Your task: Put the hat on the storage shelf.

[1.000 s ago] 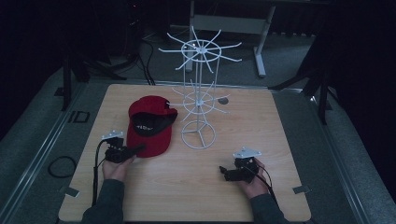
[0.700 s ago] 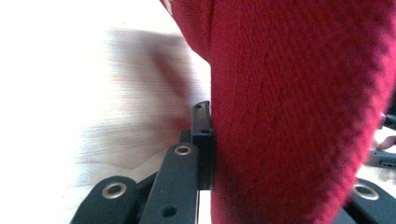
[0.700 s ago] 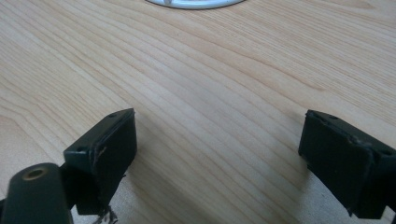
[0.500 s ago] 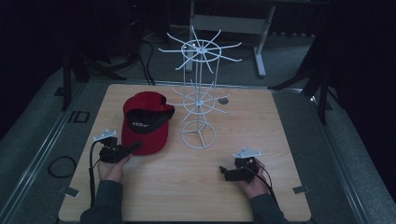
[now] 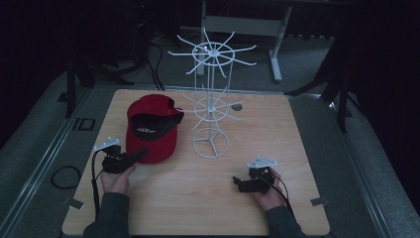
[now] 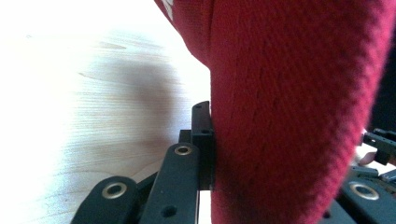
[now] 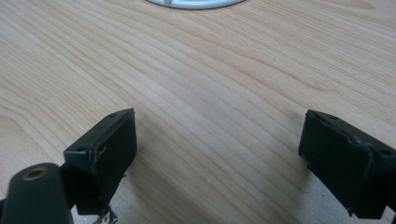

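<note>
Here, left gripper (image 5: 140, 154) clamps red cap (image 5: 151, 130), far pad hidden

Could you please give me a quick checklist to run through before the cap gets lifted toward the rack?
1. Left tongs shut on the red cap: ok; the left gripper view shows the fabric clamped.
2. Grip is on the brim's near edge: ok.
3. Right tongs open with nothing between: ok.
4. Right tongs apart from the rack: ok.
5. Rack upright, base flat on the table: ok.
6. Upper hooks bare: ok; lower tier, cannot tell.
</note>
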The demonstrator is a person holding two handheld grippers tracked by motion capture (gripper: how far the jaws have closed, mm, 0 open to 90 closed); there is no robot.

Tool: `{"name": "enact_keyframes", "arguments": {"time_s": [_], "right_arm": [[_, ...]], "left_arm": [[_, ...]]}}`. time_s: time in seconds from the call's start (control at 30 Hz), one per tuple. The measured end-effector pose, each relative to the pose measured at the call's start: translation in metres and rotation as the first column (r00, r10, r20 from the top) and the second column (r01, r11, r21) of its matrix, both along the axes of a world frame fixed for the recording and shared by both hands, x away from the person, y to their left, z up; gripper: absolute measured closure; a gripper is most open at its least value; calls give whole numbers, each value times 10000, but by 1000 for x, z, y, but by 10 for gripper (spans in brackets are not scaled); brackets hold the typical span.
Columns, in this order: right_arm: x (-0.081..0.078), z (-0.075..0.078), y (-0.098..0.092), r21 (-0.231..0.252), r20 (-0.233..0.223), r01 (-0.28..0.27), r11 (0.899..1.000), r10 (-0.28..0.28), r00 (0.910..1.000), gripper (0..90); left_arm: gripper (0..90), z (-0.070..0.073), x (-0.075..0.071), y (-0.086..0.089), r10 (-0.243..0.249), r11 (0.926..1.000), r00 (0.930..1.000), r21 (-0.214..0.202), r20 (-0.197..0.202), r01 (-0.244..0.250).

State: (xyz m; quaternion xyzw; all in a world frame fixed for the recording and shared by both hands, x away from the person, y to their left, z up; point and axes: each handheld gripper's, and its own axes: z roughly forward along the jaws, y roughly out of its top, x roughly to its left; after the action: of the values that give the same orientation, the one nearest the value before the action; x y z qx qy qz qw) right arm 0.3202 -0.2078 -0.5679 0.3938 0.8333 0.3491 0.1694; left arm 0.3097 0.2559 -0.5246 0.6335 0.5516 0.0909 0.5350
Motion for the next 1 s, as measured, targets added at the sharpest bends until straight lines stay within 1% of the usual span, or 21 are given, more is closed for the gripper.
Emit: {"name": "enact_keyframes", "arguments": {"time_s": [0.13, 0.43, 0.77, 1.0], "right_arm": [[0, 0, 0, 0, -1, 1, 10000, -1, 10000, 112], [0, 0, 0, -5, 7, -11, 10000, 11, 10000, 112], [0, 0, 0, -8, 22, -21, 10000, 21, 10000, 112], [0, 0, 0, -8, 24, -23, 10000, 23, 10000, 113]], "left_arm": [[843, 2, -1, 0, 30, 10000, 10000, 10, 71, -30], [843, 5, -4, 2, 303, 9995, 9993, -83, 197, -301], [843, 9, -6, 1, 259, 9997, 9989, -1, 398, -259], [843, 10, -7, 2, 394, 9992, 9980, -10, 492, -394]]}}
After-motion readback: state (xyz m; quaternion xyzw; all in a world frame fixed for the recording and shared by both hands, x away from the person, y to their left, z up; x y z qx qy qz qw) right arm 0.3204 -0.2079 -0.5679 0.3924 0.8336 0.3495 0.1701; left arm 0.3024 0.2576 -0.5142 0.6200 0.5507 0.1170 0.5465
